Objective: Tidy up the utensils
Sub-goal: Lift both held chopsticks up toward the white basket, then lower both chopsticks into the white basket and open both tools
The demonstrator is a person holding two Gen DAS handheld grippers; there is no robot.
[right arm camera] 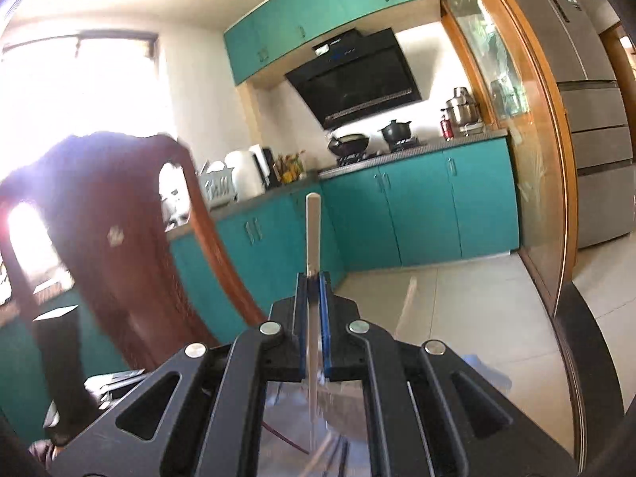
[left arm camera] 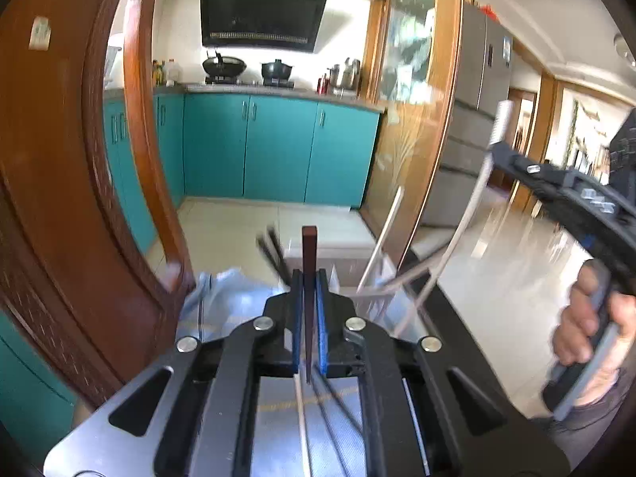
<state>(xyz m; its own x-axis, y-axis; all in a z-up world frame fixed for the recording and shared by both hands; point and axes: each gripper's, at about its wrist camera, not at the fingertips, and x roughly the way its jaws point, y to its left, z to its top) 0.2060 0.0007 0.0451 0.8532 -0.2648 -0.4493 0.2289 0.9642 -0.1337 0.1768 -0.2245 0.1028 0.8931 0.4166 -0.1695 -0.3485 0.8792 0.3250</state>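
Observation:
My left gripper (left arm camera: 309, 278) is shut on a dark brown chopstick (left arm camera: 309, 246) that stands up between the blue pads. My right gripper (right arm camera: 314, 278) is shut on a white chopstick (right arm camera: 312, 230) pointing upward; in the left wrist view the right gripper (left arm camera: 497, 147) shows at the right, raised, with the white chopstick (left arm camera: 473, 206) hanging down from it. More chopsticks lie below on the glossy table: dark ones (left arm camera: 274, 254) and pale ones (left arm camera: 381, 246).
A carved wooden chair back (left arm camera: 71, 198) stands close on the left, and shows in the right wrist view too (right arm camera: 131, 246). Teal kitchen cabinets (left arm camera: 278, 147), a stove with pots and a range hood are behind. A glass door (left arm camera: 413, 119) and a fridge (right arm camera: 588, 119) are at the right.

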